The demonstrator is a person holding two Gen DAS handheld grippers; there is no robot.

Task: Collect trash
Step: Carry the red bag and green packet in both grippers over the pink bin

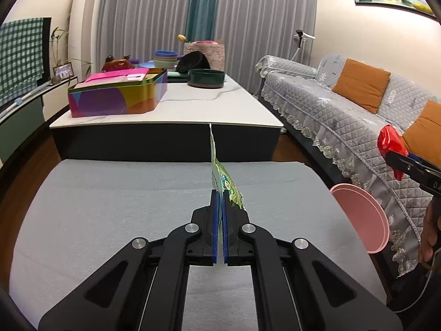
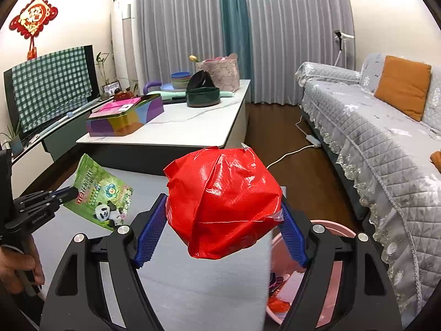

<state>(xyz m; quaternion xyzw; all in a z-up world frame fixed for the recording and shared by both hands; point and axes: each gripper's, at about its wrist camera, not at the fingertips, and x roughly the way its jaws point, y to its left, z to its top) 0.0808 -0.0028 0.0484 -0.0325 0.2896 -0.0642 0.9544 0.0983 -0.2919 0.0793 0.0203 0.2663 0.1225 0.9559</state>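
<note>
My left gripper [image 1: 220, 193] is shut on a green snack packet [image 1: 224, 178] with a panda print, held edge-on above the grey table [image 1: 110, 207]. The packet also shows in the right wrist view [image 2: 100, 193], with the left gripper [image 2: 69, 193] at its corner. My right gripper [image 2: 223, 207] is shut on a crumpled red wrapper [image 2: 220, 204], held above the table's right edge; it also shows in the left wrist view [image 1: 391, 146]. A pink bin [image 2: 325, 251] stands on the floor right of the table, with some trash inside; it also shows in the left wrist view [image 1: 361, 218].
A white coffee table [image 1: 193, 104] stands beyond, with a colourful tin box [image 1: 118, 93], a dark green bowl [image 1: 205, 78] and stacked bowls. A grey sofa [image 1: 344, 110] with orange cushions runs along the right. A power cable [image 2: 292, 154] lies on the wooden floor.
</note>
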